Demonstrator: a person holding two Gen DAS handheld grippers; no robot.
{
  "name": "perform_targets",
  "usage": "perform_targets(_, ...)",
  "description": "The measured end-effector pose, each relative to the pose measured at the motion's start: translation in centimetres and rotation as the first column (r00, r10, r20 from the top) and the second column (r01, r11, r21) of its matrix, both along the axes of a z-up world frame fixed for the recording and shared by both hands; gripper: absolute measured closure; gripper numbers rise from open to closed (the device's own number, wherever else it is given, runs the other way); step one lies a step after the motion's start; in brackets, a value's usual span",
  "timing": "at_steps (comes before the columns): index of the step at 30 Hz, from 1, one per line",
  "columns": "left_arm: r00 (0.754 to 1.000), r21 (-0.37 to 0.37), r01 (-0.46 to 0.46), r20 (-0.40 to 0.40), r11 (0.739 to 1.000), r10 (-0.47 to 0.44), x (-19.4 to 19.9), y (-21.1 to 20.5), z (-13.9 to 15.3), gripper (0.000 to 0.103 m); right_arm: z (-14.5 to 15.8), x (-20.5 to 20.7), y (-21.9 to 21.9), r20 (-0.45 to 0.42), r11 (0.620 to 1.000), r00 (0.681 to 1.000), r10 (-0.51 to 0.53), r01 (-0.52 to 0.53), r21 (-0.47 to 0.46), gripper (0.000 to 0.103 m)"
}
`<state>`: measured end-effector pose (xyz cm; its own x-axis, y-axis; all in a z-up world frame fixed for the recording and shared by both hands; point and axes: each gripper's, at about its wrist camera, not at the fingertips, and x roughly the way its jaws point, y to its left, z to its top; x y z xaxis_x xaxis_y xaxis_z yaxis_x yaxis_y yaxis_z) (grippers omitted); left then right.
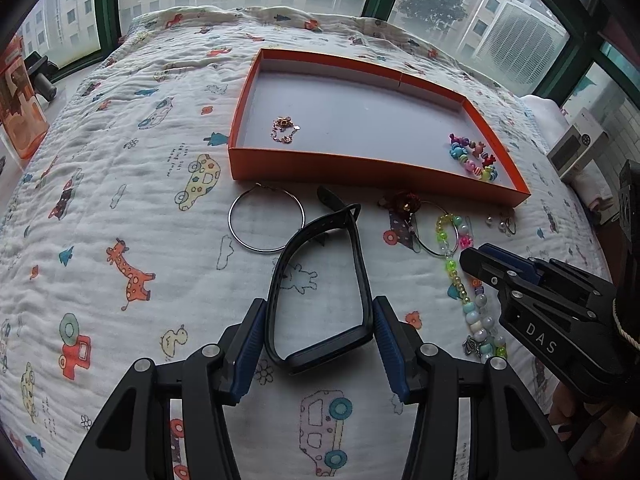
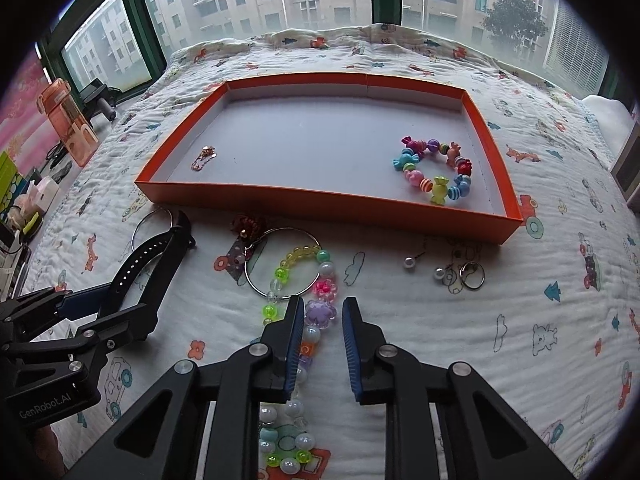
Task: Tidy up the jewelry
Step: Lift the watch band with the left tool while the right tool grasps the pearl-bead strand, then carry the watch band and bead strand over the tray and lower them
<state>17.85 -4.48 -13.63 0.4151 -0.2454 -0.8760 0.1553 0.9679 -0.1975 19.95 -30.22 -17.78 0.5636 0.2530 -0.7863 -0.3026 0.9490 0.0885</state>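
Note:
My left gripper [image 1: 319, 303] is shut on a black wristband [image 1: 320, 354], pads pressing both sides of its loop; from the right wrist view this gripper [image 2: 120, 304] holds the band [image 2: 160, 256] low over the quilt. My right gripper [image 2: 324, 301] is shut on a colourful bead strand [image 2: 320, 312], a purple flower bead between its pads. The left wrist view shows it [image 1: 470, 254] over the strand [image 1: 454, 276]. The orange tray [image 2: 320, 202] holds a candy-bead bracelet [image 2: 436, 170] and a thin gold chain [image 2: 204, 157].
On the quilt before the tray [image 1: 360, 168] lie a silver hoop [image 1: 230, 220], a second hoop [image 2: 246, 268], a red flower piece [image 2: 248, 224], pearl studs [image 2: 409, 263] and a ring [image 2: 472, 274]. An orange bottle [image 2: 68, 128] stands at the left by the window.

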Motion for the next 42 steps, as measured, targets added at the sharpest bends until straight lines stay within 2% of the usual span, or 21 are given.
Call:
perform_targets(3,1.0,-0.004,0.002,0.005,1.0,-0.002,-0.1,0.0,0.0,0.047,0.0,-0.1,0.3,0.011,1.0,1.0,0.0,0.0,-0.026,0.084)
perform_targets(7,1.0,-0.012,-0.003,0.007,1.0,0.003,-0.4,0.3,0.3,0.047,0.4,-0.5,-0.4,0.01,1.0,1.0,-0.016,0.016,0.012,0.084)
perform_targets(12,1.0,-0.029,-0.011,0.026,1.0,0.012,-0.9,0.8,1.5,0.047,2.1,-1.5,-1.0,0.051,0.999,0.999,-0.019,0.016,0.041,0.084)
perform_targets(26,0.99,-0.058,-0.008,0.139,0.998,0.016,-4.6,0.8,7.4,0.047,7.9,-5.1,-2.6,0.207,0.996,0.978,-0.013,-0.006,0.09,0.084)
perform_targets(42,0.972,-0.077,0.018,0.234,0.997,0.0,-8.5,-0.1,12.8,0.047,11.1,-8.5,-4.7,0.309,0.993,0.95,-0.032,-0.005,0.12,0.084)
